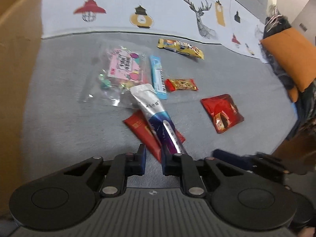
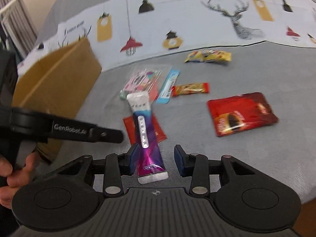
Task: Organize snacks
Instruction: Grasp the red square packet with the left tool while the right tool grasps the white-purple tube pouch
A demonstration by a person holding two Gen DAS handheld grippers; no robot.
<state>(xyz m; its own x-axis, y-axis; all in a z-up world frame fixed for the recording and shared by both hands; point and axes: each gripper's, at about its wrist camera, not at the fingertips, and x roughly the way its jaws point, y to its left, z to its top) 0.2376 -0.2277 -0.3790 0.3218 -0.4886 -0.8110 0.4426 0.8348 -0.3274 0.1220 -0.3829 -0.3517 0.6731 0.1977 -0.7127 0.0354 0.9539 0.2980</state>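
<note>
**Snacks spread loose on the grey cushion**

I see a silver-and-purple stick sachet [image 2: 147, 138] lying lengthwise, its silver end pointing away, resting across a red sachet [image 1: 147, 132]. Beyond them sits a clear bag with a pink card [image 1: 122, 69], and just beside it a light blue stick [image 1: 158, 77]. A small red-and-gold candy [image 2: 190, 88] lies near the blue stick's end. A flat red coffee pouch [image 2: 243, 114] sits well apart on the right. I make out a yellow wrapper [image 1: 180, 48] farthest back. A cardboard box [image 2: 57, 90] stands at the left.
</note>
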